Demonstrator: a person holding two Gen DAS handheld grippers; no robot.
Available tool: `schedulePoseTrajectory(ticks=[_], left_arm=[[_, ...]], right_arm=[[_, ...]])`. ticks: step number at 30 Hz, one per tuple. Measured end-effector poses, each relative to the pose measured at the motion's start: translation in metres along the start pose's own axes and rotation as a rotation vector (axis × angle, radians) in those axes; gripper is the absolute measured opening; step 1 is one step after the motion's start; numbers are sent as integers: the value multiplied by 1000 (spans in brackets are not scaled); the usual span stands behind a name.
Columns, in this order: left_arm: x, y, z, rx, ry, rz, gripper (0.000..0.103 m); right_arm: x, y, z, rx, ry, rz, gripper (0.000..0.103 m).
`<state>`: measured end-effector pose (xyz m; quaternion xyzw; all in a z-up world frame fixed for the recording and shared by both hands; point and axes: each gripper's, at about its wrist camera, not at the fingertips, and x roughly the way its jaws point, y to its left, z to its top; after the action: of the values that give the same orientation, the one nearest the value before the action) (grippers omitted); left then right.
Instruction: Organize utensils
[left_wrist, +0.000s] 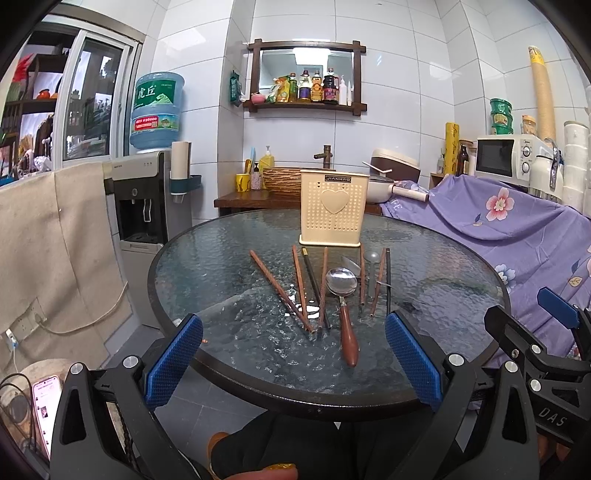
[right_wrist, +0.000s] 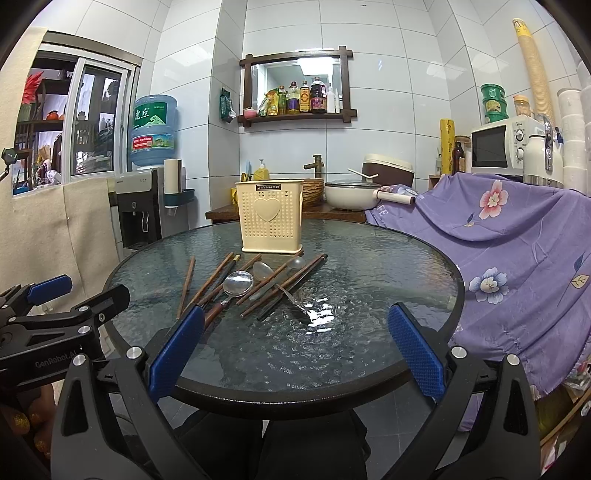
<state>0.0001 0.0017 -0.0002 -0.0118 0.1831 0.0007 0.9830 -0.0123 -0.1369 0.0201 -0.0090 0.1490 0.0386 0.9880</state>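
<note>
A cream perforated utensil holder (left_wrist: 334, 208) (right_wrist: 271, 221) stands upright at the far side of a round glass table (left_wrist: 221, 266) (right_wrist: 388, 266). In front of it lie several brown chopsticks (left_wrist: 280, 290) (right_wrist: 186, 282), a dark chopstick (left_wrist: 316, 286), a metal spoon with a wooden handle (left_wrist: 341, 282) (right_wrist: 238, 282) and clear plastic spoons (left_wrist: 371, 258) (right_wrist: 297, 263). My left gripper (left_wrist: 293, 363) is open and empty, near the table's front edge. My right gripper (right_wrist: 295, 349) is open and empty, also at the front edge.
A purple flowered cloth (left_wrist: 517, 225) (right_wrist: 517, 240) covers something right of the table. A water dispenser (left_wrist: 142, 206) stands at the left. A wooden counter with a basket sink (left_wrist: 284, 181), a pot (right_wrist: 349, 194) and a microwave (right_wrist: 496, 146) lies behind.
</note>
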Motion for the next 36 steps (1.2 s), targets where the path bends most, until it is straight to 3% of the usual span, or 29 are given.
schedulePoseTrajectory(ticks=[36], left_arm=[[1, 0, 0, 1, -3, 3, 97]], right_arm=[[1, 3, -1, -3, -1, 2, 98]])
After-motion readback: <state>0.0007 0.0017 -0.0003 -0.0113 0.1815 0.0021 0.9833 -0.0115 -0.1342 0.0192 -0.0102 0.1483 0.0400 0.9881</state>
